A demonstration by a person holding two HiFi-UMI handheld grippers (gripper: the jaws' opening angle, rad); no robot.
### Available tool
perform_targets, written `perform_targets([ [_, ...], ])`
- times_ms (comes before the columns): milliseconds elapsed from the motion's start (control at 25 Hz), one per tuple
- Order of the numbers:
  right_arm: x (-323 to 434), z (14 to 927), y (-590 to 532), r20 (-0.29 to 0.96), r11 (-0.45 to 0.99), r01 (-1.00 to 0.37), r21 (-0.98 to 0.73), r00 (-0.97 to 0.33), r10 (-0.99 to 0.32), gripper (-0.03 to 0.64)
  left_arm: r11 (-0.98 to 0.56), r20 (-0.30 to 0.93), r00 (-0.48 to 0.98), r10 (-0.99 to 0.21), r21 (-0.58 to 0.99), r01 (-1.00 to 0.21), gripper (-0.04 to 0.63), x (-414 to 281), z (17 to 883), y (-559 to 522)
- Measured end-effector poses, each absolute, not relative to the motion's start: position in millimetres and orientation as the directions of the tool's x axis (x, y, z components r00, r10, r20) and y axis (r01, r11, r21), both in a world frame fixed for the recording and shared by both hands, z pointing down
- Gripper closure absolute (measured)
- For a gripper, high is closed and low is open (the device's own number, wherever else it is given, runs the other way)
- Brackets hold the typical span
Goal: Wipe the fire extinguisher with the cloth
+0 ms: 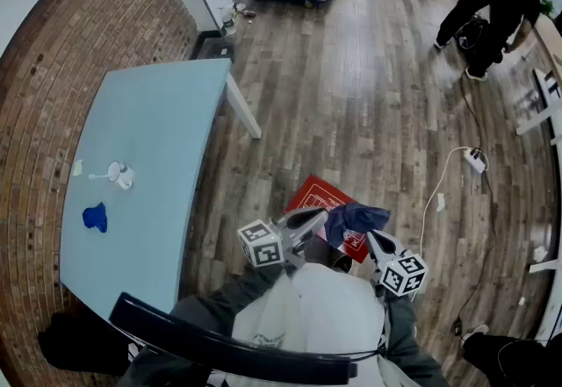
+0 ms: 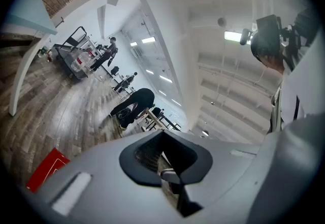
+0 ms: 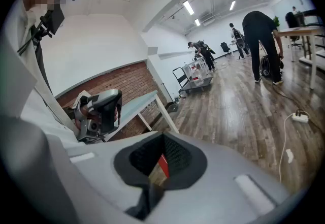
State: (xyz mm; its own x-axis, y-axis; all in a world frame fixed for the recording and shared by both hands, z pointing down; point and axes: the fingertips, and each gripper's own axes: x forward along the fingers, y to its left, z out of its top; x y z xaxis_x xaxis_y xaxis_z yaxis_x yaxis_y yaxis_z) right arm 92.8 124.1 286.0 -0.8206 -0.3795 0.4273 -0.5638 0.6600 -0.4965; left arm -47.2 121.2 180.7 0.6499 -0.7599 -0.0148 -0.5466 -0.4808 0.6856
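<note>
Two hand-held tools hover over a red box (image 1: 316, 197), a cloth (image 1: 356, 217) at their tips.
The left tool (image 1: 318, 218) seems to pinch the dark blue cloth. The right tool (image 1: 372, 238), jaws together and empty, sits just beneath. Wiping looks not yet begun: next, lower the cloth to the red box on the floor, likely the extinguisher's housing. The pale worktop (image 1: 149, 131) and a power strip (image 1: 475, 161) lie aside, nothing blocking.

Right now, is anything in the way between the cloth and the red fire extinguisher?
No, nothing that I can see. From above, the cloth hangs right over the red fire extinguisher on the wooden floor and hides part of it.
</note>
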Motion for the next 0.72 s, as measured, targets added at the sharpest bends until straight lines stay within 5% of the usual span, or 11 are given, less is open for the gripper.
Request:
perform_targets([
  [720,93.0,305.0,126.4,0.424,0.555,-0.556,-0.619,-0.831,-0.36,0.615,-0.471,-0.004,0.654,-0.757,0.696,-0.541,0.592,-55.9,184.8,114.4],
])
